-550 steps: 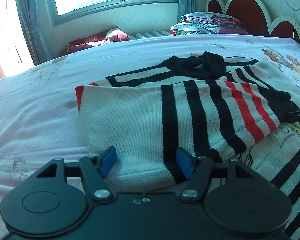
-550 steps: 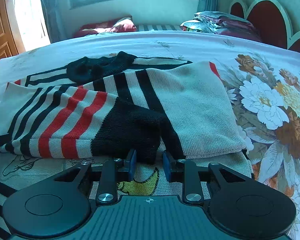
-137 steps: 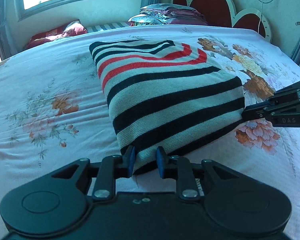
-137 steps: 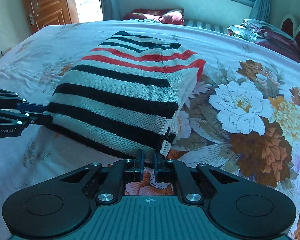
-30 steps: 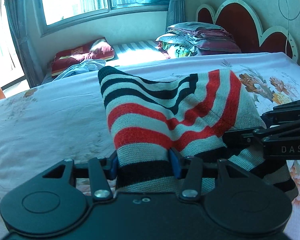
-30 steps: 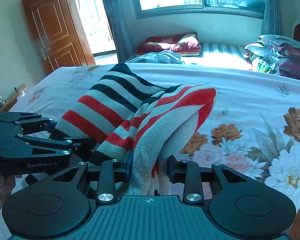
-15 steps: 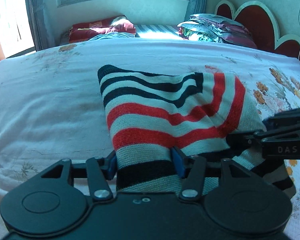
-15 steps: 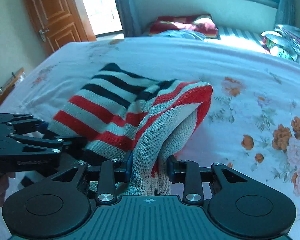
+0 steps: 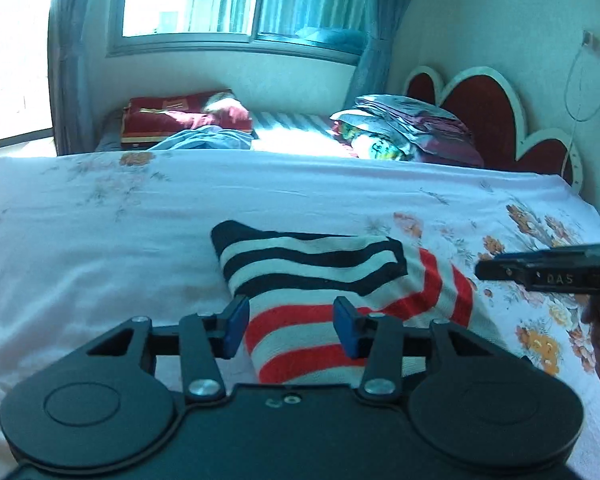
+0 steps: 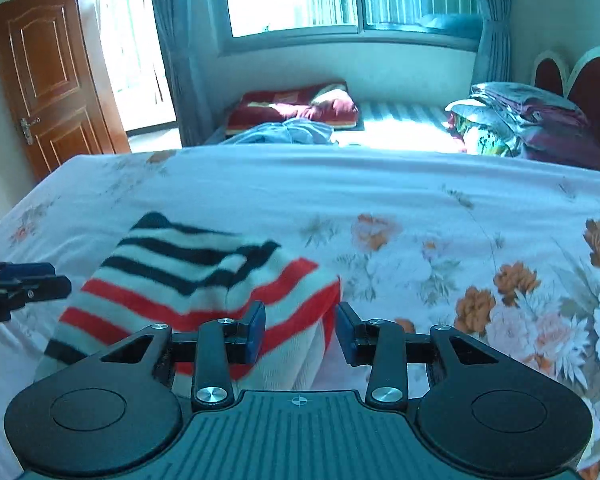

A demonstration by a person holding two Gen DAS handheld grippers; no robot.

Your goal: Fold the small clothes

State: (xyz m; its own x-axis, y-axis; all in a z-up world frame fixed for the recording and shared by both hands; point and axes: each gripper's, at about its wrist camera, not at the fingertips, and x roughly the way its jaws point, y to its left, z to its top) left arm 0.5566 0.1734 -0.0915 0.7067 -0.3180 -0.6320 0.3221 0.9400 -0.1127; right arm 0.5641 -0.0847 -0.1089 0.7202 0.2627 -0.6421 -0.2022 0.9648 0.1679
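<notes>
A folded knit sweater (image 9: pixel 324 280) with black, white and red stripes lies on the floral bedsheet (image 9: pixel 100 248). It also shows in the right wrist view (image 10: pixel 188 280). My left gripper (image 9: pixel 290 326) is open, its blue pads either side of the sweater's near edge. My right gripper (image 10: pixel 300 332) is open, its jaws apart over the sweater's near right corner. In the left wrist view the right gripper (image 9: pixel 548 270) shows at the right edge. In the right wrist view the left gripper (image 10: pixel 20 286) shows at the left edge.
A stack of folded bedding (image 9: pixel 404 128) lies by the red headboard (image 9: pixel 488 116). A red pillow (image 10: pixel 292 108) and a blue garment (image 10: pixel 284 132) lie on a low bed under the window. A wooden door (image 10: pixel 48 80) stands at the left.
Both grippers have opened and let go of the sweater. It now lies flat on the bed, and both grippers have drawn back a little.
</notes>
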